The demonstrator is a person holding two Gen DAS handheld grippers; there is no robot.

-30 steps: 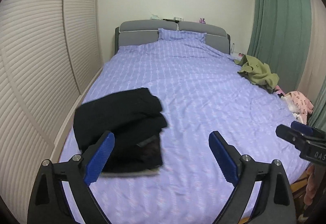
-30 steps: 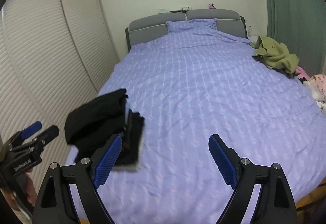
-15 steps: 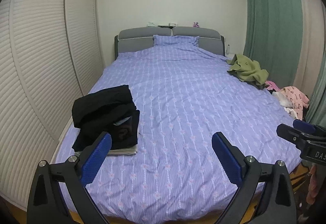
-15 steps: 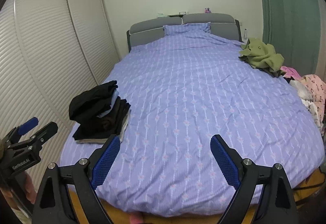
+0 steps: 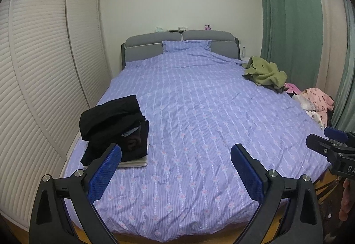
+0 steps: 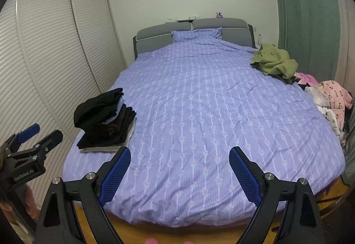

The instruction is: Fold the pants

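Setting: bedroom in a private home. Evidence follows.

A large bed (image 5: 188, 133) fills the room, covered by a lilac patterned duvet with a matching pillow (image 5: 186, 45) against a grey padded headboard (image 5: 144, 49). Small items sit along the headboard's top; too small to identify.

Left wall: cream louvred sliding wardrobe doors (image 5: 44, 66). Right wall: full-length green curtains (image 5: 288, 18). Plain pale wall behind the bed.

Household laundry lies on the duvet: a stack of folded dark garments (image 5: 115, 128) near the left edge, a crumpled olive-green fleece garment (image 5: 264, 72) and pink printed clothing (image 5: 317, 100) along the right edge.

Wooden flooring (image 6: 137, 233) shows below the foot of the bed.
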